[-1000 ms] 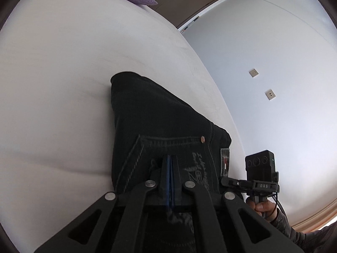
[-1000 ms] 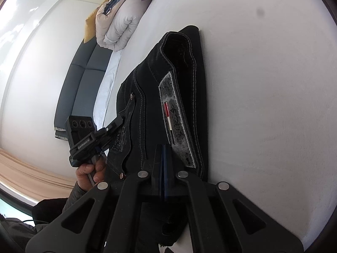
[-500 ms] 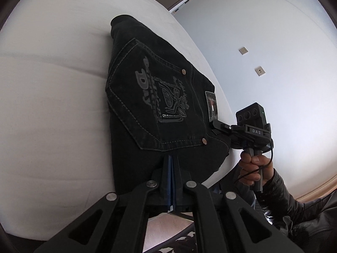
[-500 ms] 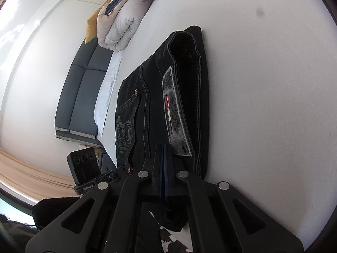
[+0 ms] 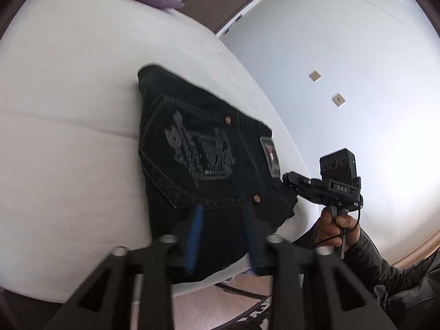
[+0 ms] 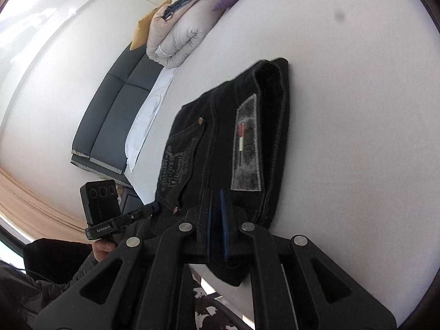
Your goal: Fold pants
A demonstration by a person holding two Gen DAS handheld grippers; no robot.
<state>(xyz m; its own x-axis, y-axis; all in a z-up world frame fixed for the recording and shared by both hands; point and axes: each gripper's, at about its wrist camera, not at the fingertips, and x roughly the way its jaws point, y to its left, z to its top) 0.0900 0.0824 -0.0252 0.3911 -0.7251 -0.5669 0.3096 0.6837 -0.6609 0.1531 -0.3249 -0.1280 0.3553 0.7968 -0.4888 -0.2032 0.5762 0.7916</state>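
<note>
Pants (image 5: 209,165) folded compact at the bed's (image 5: 68,137) near edge — both tongs (image 5: 222,236) (image 6: 217,220) opening, gripping nothing — seemingly only tidying left.

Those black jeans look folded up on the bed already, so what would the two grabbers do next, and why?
Probably pull both back off the pants. The pants lie folded on the bed, back pocket up. The left gripper is opening, nothing pinched; the right gripper is just starting to open at the waistband edge. Nothing seems left to fold.
</note>
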